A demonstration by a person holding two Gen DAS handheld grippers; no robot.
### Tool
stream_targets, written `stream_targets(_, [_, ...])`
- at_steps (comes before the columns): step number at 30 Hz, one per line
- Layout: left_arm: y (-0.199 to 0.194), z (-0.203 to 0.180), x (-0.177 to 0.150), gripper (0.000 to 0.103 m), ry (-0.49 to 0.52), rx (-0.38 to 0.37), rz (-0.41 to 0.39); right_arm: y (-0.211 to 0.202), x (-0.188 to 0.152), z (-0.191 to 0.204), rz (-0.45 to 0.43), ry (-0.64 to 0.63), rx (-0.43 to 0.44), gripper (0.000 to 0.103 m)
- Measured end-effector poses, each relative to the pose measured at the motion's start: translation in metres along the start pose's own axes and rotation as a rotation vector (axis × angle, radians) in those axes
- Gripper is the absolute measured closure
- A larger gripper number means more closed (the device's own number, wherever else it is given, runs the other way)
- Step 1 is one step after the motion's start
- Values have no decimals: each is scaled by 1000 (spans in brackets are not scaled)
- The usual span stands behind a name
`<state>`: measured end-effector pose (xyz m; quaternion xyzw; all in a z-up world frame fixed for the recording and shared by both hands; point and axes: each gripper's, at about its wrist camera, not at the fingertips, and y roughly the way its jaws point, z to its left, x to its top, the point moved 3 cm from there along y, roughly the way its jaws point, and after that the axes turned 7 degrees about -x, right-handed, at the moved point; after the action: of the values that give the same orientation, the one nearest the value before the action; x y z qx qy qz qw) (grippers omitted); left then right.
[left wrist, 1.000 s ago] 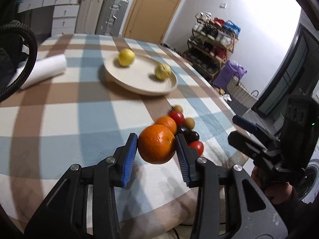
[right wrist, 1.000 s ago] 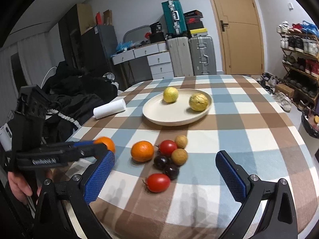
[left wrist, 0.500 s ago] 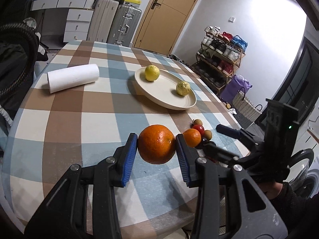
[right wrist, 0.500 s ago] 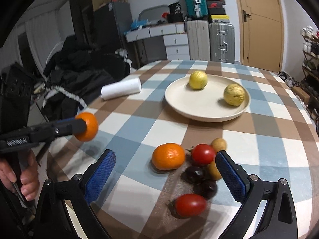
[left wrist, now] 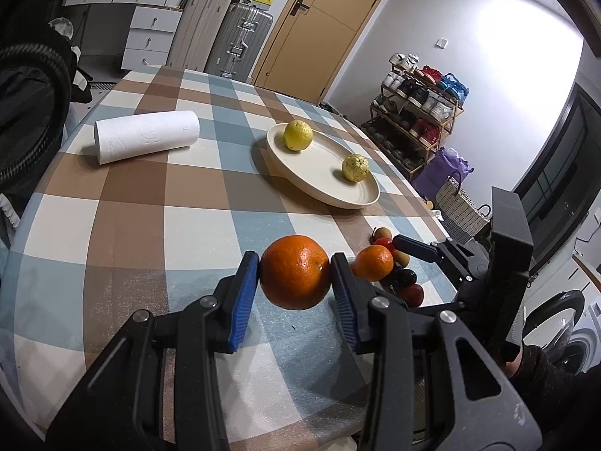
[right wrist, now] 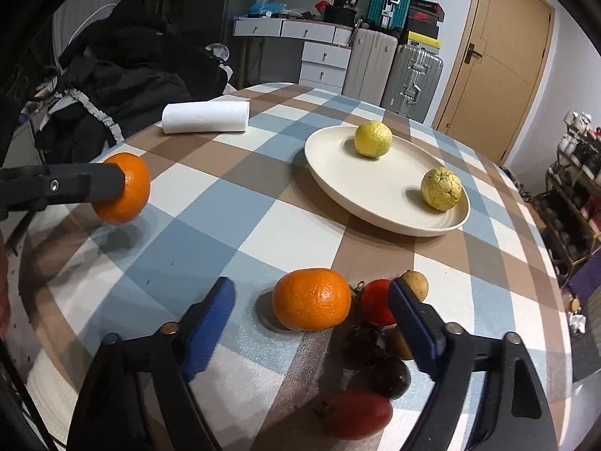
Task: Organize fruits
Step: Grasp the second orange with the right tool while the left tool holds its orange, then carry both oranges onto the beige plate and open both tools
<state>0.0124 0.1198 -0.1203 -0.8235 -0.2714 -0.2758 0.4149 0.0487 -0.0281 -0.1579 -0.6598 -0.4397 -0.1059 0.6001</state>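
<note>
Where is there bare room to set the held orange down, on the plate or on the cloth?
The plate is bare between the lemon and the wrinkled yellow fruit. The cloth is open between the paper roll and the plate. It is crowded around the second orange, beside the tomatoes and dark fruits.

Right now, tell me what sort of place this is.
Probably a lived-in home room: a round table under a checked brown-and-blue cloth, hard-shell silver suitcases by a wooden door, and a loaded shoe rack.
</note>
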Motion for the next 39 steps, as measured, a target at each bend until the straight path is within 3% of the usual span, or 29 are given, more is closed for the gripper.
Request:
stream_targets(4, [1, 2, 2, 67, -1, 7, -2, -1, 1, 4, -12, -41, -27, 42])
stream_targets(5, [1, 2, 3, 67, -1, 11, -5, -1, 1, 5, -17, -52, -39, 54])
stream_targets(6, [1, 2, 4, 67, 0, 12, -7, -2, 1, 5, -23, -57, -42, 59])
stream_targets(14, [6, -3, 12, 67, 18, 17, -6, -2, 1, -10, -25, 33, 49, 62])
stream_targets(28, [32, -19, 36, 67, 48, 16, 10, -19, 14, -55, -122, 265, 227, 62])
stream_targets(34, [55, -24, 64, 67, 73, 15, 7, -16, 37, -97, -136, 366, 285, 62])
stream_targets(39, [81, -24, 93, 67, 86, 23, -2, -9, 68, -127, -160, 379, 299, 62])
